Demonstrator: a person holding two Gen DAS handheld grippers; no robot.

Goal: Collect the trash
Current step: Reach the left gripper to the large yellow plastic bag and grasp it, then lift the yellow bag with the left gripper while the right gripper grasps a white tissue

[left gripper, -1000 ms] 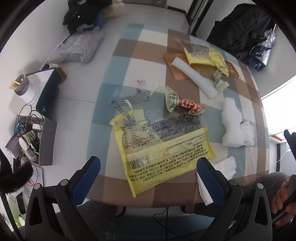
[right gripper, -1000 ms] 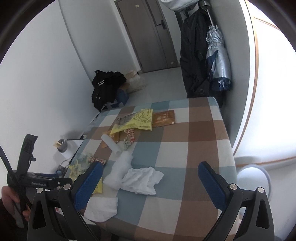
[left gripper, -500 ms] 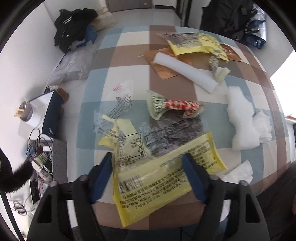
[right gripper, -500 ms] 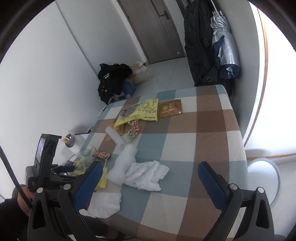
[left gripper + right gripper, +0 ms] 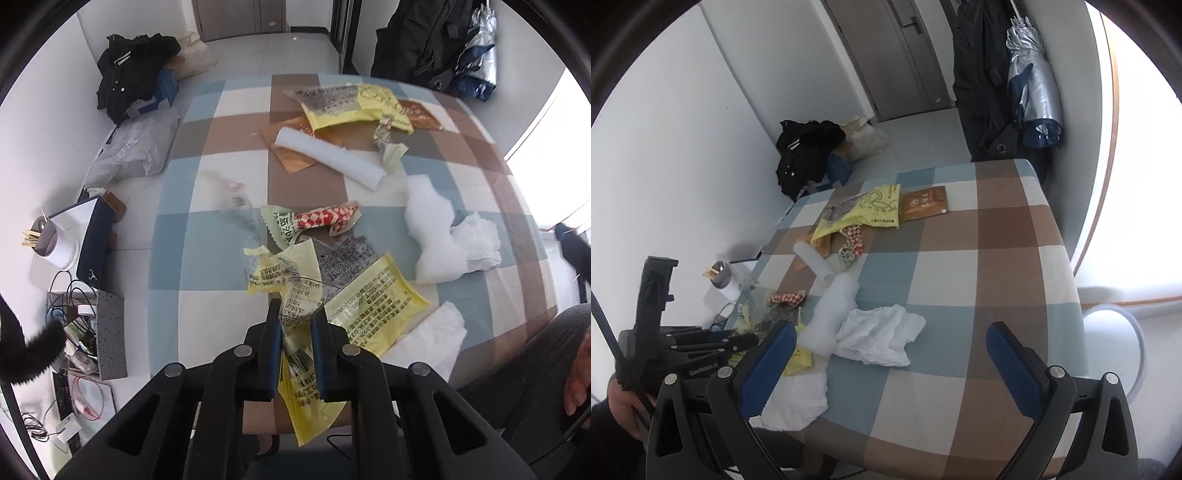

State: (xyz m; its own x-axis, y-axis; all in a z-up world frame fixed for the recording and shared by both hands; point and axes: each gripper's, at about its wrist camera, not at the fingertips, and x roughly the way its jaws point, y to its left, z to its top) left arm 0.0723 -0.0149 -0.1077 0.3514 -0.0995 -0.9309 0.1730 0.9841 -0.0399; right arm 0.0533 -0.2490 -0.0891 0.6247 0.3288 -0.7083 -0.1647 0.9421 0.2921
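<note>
My left gripper point(image 5: 295, 314) is shut on a large yellow plastic wrapper point(image 5: 369, 295) at the near edge of the checked table point(image 5: 229, 184); the wrapper is bunched between the fingers and hangs over the edge. My right gripper point(image 5: 890, 343) is open and empty above the table's near side. Other trash lies on the table: a red-checked snack wrapper point(image 5: 325, 218), a white foam roll point(image 5: 332, 157), a second yellow wrapper point(image 5: 354, 103), white foam and crumpled plastic point(image 5: 443, 240), and a white tissue point(image 5: 432, 336). The crumpled white plastic point(image 5: 879, 332) lies just ahead of the right gripper.
A white bin point(image 5: 1112, 354) stands on the floor right of the table. Black clothing and bags point(image 5: 136, 74) lie on the floor at the far left. A cup with sticks point(image 5: 48, 240) and cables sit left of the table. Coats point(image 5: 990, 74) hang behind.
My left gripper went from wide open to shut on the yellow wrapper, which is now crumpled and pulled toward the table's edge. The right gripper stayed open and shifted slightly.
</note>
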